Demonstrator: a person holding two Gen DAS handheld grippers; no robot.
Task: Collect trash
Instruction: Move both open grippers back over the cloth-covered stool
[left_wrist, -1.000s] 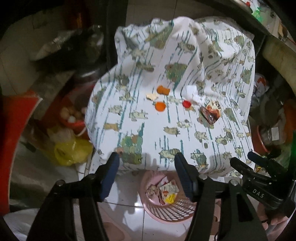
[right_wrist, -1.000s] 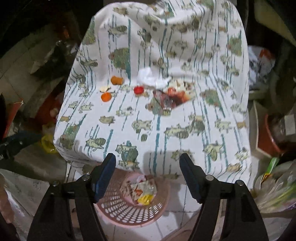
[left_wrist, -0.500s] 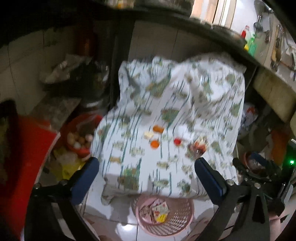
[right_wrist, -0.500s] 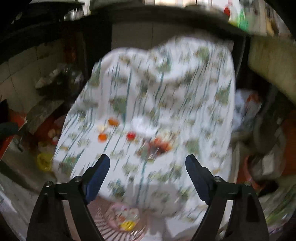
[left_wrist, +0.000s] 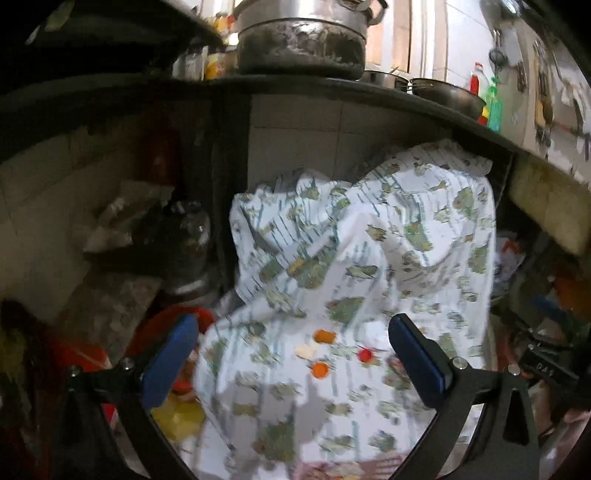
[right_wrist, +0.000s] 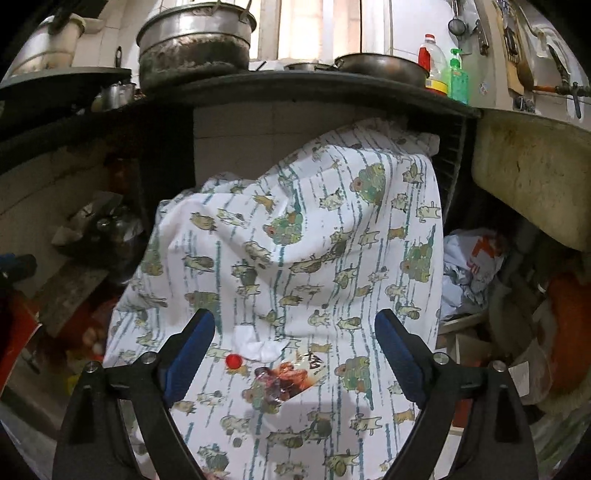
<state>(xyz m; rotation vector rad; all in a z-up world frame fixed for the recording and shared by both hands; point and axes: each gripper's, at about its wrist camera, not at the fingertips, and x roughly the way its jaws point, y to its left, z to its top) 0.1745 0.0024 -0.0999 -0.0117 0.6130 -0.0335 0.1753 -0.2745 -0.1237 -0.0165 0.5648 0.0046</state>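
Trash lies on a patterned white cloth (left_wrist: 369, 258) (right_wrist: 314, 240) draped over a stand. In the left wrist view I see an orange cap (left_wrist: 320, 370), an orange scrap (left_wrist: 324, 336), a pale scrap (left_wrist: 306, 350) and a red cap (left_wrist: 365, 354). In the right wrist view I see the red cap (right_wrist: 233, 360), a crumpled white tissue (right_wrist: 255, 341) and a snack wrapper (right_wrist: 291, 378). My left gripper (left_wrist: 291, 354) and right gripper (right_wrist: 295, 347) are both open wide and empty, held above the trash. The pink basket rim (left_wrist: 332, 470) shows at the bottom edge.
A dark counter (right_wrist: 295, 88) with a big pot (right_wrist: 194, 40), pans and bottles (right_wrist: 458, 77) overhangs the cloth. Plastic bags (right_wrist: 472, 266) and clutter lie right. Red tubs (left_wrist: 166, 325) and a yellow bag (left_wrist: 177, 417) lie left. The other gripper (left_wrist: 546, 369) shows at right.
Both grippers have opened wider and tilted up and back, so the counter has come into view and the pink basket has slid almost out of view. The trash has not moved.
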